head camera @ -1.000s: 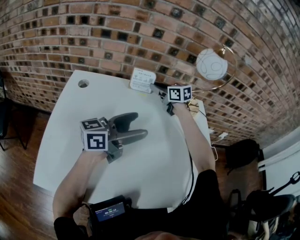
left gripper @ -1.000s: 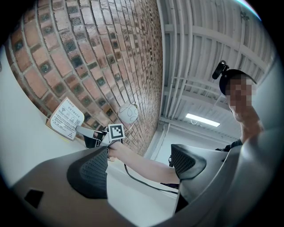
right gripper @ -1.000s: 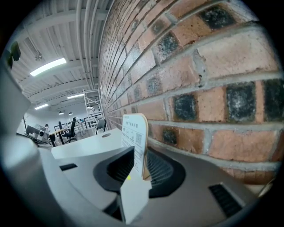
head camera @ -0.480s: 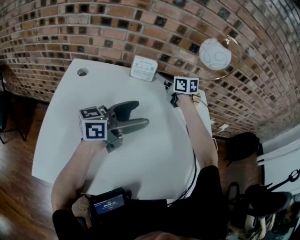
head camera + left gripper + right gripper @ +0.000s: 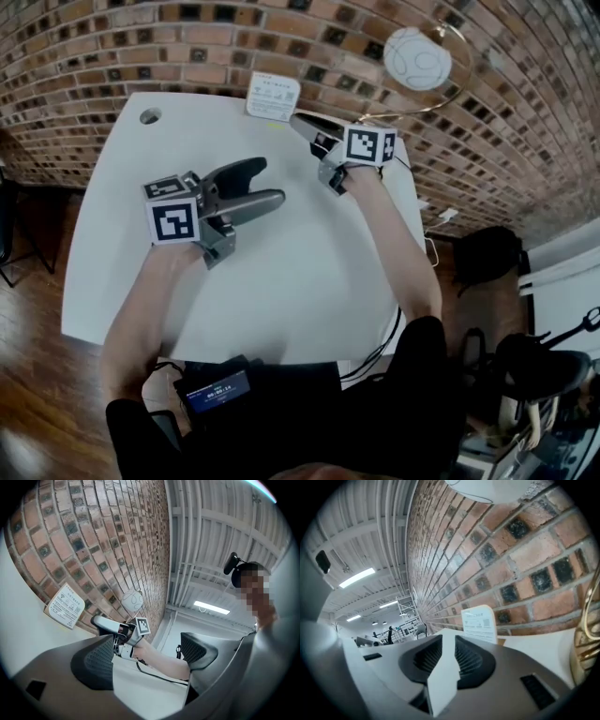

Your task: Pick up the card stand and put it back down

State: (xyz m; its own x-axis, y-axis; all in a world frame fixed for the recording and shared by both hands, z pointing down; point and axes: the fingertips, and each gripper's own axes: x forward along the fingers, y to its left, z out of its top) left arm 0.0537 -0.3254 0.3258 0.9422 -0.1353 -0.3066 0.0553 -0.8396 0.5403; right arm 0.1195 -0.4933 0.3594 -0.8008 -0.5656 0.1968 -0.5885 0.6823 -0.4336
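Note:
The card stand [image 5: 273, 97], a small white printed card, stands upright on the white table [image 5: 309, 281] close to the brick wall. My right gripper [image 5: 300, 122] points at it from the right, a short way off and not touching it. In the right gripper view the card stand [image 5: 479, 623] shows beyond the right gripper [image 5: 449, 656]. Its jaws have just closed a little but still stand apart, with nothing between them. My left gripper [image 5: 270, 183] hovers over the table's middle, open and empty. The left gripper view shows the left gripper [image 5: 145, 660] wide open.
A lamp with a white globe [image 5: 417, 58] and a brass ring stands at the table's far right corner; its brass part [image 5: 586, 639] is right beside the right gripper. A round cable hole [image 5: 149, 116] is at the far left. A small screen device [image 5: 217, 392] sits at the person's waist.
My right gripper has drawn back and up from the card stand, so a gap now shows between them. The card stand stays by the wall. The left gripper has not moved.

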